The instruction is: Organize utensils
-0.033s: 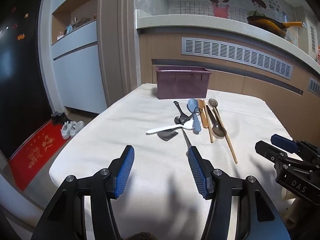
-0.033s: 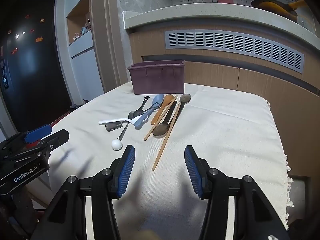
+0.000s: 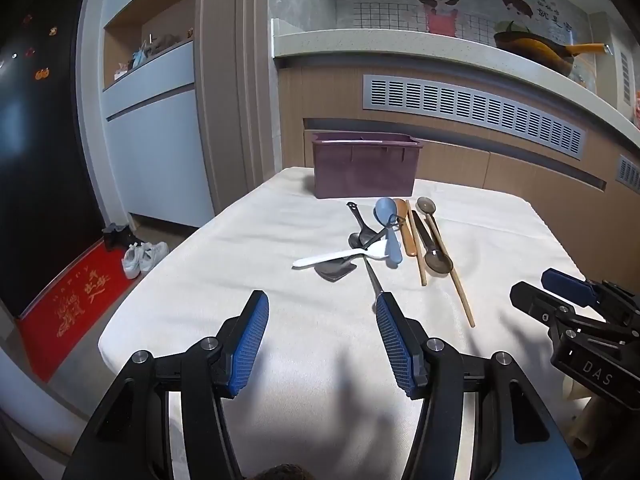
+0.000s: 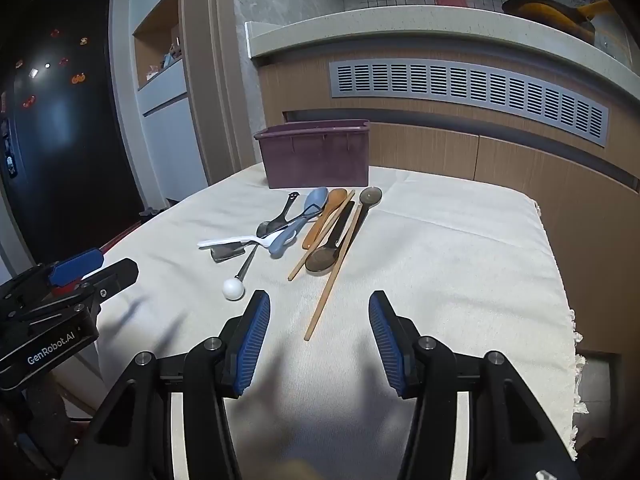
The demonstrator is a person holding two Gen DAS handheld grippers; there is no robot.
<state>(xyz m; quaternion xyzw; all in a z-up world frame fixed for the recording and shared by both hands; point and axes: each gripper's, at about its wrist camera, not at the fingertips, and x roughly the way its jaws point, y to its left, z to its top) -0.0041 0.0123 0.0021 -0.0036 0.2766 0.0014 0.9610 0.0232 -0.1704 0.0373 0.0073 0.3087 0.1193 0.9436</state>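
Note:
Several utensils lie in a loose pile on the white tablecloth [image 3: 248, 280]: a white plastic spoon [image 3: 340, 255], a blue spoon [image 3: 387, 220], an orange-brown spoon [image 3: 405, 224], a dark brown spoon [image 3: 434, 254], wooden chopsticks [image 3: 456, 280], black spoons [image 3: 360, 228] and a metal tool with a white ball end [image 4: 234, 289]. A purple bin [image 3: 364, 168] stands behind them. My left gripper [image 3: 320, 320] is open and empty, near the pile's front. My right gripper [image 4: 316, 324] is open and empty over the chopstick tip [image 4: 310, 332].
The table's left edge [image 3: 120, 320] drops to the floor with a red mat [image 3: 76, 300] and shoes [image 3: 144, 256]. A wood counter front [image 3: 480, 160] with a vent backs the table. The cloth's fringed right edge [image 4: 576, 340] is near my right gripper.

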